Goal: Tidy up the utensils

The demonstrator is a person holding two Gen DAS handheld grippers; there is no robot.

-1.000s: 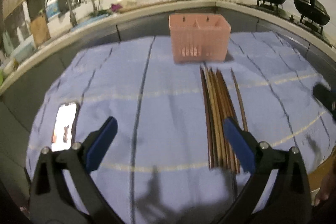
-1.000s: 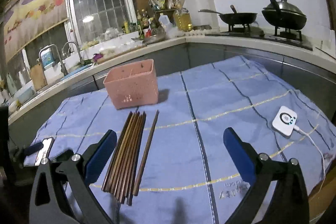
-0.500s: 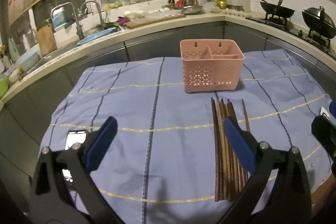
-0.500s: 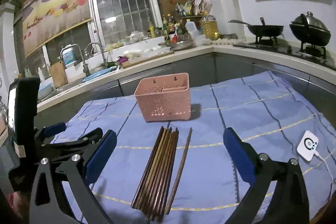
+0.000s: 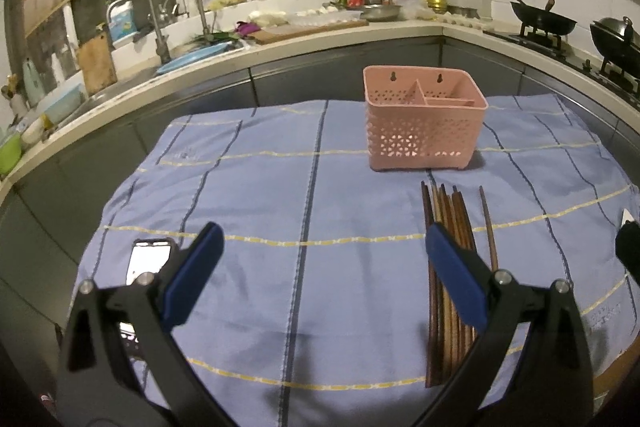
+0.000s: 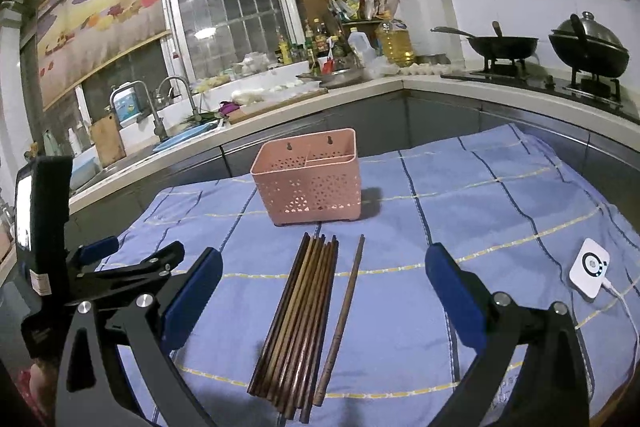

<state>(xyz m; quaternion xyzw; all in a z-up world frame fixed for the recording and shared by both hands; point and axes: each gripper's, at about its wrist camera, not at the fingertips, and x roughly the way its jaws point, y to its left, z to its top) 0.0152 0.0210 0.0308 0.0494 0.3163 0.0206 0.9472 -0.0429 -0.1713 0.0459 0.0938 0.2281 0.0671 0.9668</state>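
Several brown wooden chopsticks (image 6: 298, 323) lie side by side on the blue cloth, with one chopstick (image 6: 342, 319) apart on their right. They also show in the left wrist view (image 5: 446, 327), partly behind my right finger. A pink perforated utensil basket (image 6: 310, 181) with compartments stands upright behind them, and shows in the left wrist view (image 5: 422, 125) too. My left gripper (image 5: 320, 275) is open and empty above the cloth, left of the chopsticks. My right gripper (image 6: 322, 293) is open and empty, held above the chopsticks.
A phone (image 5: 146, 261) lies on the cloth (image 5: 280, 187) at the near left. A small white device (image 6: 590, 267) with a cable lies at the right edge. Counters with a sink (image 6: 176, 139), bottles and a stove with pans (image 6: 584, 47) ring the table.
Both grippers have risen and pulled back, so the basket and chopsticks look farther away. The left gripper now shows at the left of the right wrist view. Both stay open.
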